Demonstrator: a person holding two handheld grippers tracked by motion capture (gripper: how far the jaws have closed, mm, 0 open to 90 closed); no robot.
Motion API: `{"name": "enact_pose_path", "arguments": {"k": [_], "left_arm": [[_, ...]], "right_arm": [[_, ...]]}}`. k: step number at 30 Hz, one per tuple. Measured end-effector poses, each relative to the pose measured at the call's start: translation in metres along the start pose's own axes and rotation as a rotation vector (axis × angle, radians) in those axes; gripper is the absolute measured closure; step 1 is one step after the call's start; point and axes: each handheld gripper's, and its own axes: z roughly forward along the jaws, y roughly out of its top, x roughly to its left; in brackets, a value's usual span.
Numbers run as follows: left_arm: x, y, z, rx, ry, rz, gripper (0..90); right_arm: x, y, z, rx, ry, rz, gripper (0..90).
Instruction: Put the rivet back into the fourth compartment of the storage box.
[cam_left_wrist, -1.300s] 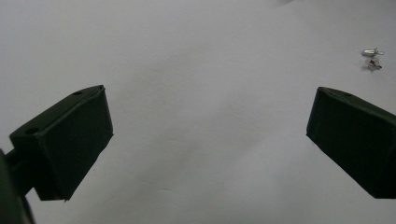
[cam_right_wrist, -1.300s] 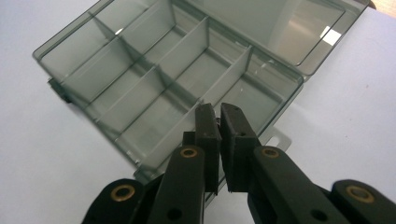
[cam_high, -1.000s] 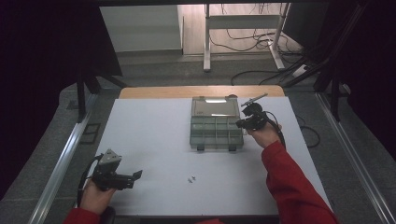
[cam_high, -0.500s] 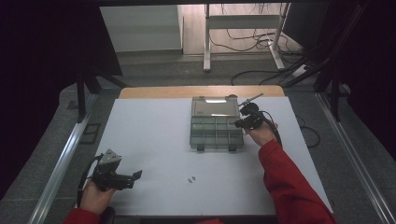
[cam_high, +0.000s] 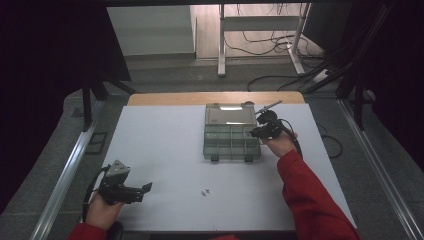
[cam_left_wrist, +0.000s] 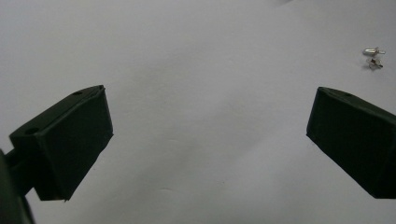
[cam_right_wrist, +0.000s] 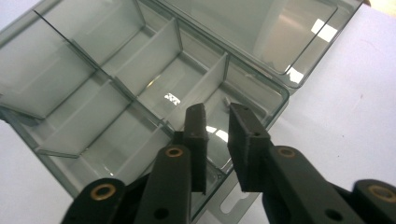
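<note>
Right tool (cam_right_wrist: 217, 109) over the organizer box's (cam_high: 231, 141) near-right compartment has just been opening, nothing gripped, hand barely shifted; left tool (cam_left_wrist: 210, 140) unmoved, released wide.

The white surface (cam_high: 165, 150) lies open between the two hands, broken near its front middle by two small metal bits (cam_high: 204, 192). The clear compartment box (cam_high: 227, 142) with its raised lid blocks the far middle; the right tool (cam_high: 256, 133) hangs over its right-hand compartments.
</note>
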Motion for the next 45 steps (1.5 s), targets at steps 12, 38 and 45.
{"name": "enact_pose_path", "arguments": {"k": [12,38,45], "left_arm": [[-0.001,0.0,0.0,0.001,0.001,0.004,0.6],[-0.001,0.0,0.0,0.004,0.001,0.007,0.5],[-0.001,0.001,0.0,0.003,0.001,0.008,0.4]], "right_arm": [[0.013,-0.001,-0.014,-0.04,0.014,-0.021,58.3],[0.048,-0.027,-0.037,-0.116,0.021,-0.078,15.2],[0.058,-0.036,-0.038,-0.114,0.026,-0.087,8.0]]}}
